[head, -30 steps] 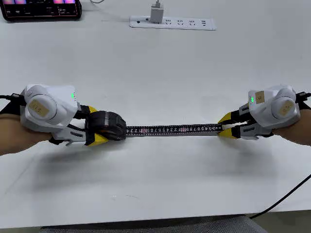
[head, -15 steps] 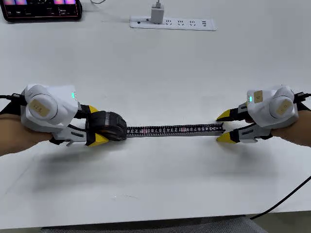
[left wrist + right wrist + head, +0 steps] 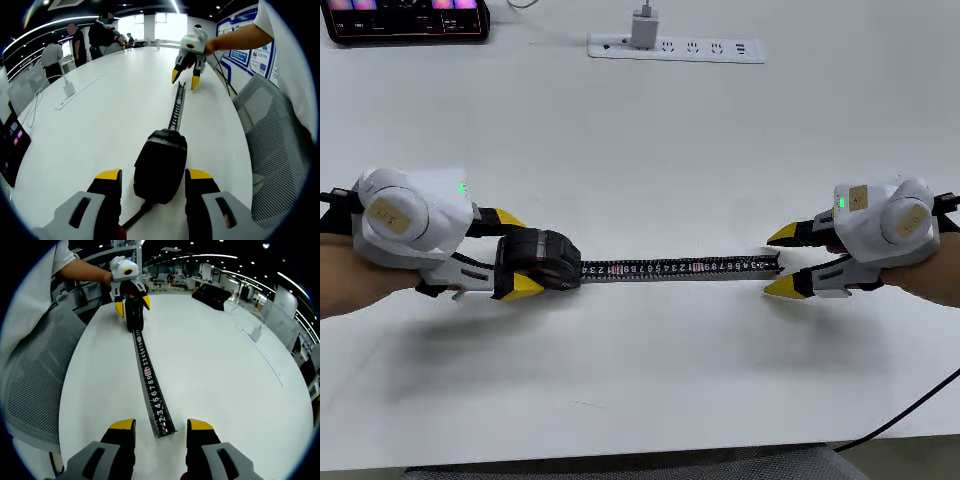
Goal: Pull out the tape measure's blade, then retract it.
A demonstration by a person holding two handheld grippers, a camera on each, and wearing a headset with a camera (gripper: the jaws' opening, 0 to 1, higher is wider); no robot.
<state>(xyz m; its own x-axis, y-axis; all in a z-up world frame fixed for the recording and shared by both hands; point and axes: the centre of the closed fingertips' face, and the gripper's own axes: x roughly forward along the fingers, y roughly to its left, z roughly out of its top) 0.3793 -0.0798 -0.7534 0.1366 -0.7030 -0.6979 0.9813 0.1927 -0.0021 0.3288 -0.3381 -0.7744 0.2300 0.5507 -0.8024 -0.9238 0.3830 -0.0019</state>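
Workbench [image 3: 640,150] white, tape measure [image 3: 535,262], power strip [image 3: 700,47], ceiling lights [image 3: 225,256] overhead

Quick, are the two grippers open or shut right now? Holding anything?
Left hand-held gripper: open, jaws either side of the tape measure case, not squeezing it.
Right hand-held gripper: open, blade end lying loose between its jaws.

Bright even ceiling light, soft shadow under the left gripper [image 3: 519,252], fisheye-bent edges.

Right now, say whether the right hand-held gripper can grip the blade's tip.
Probably yes: the right hand-held gripper is open, the blade's tip lies between its jaws, nothing blocking.
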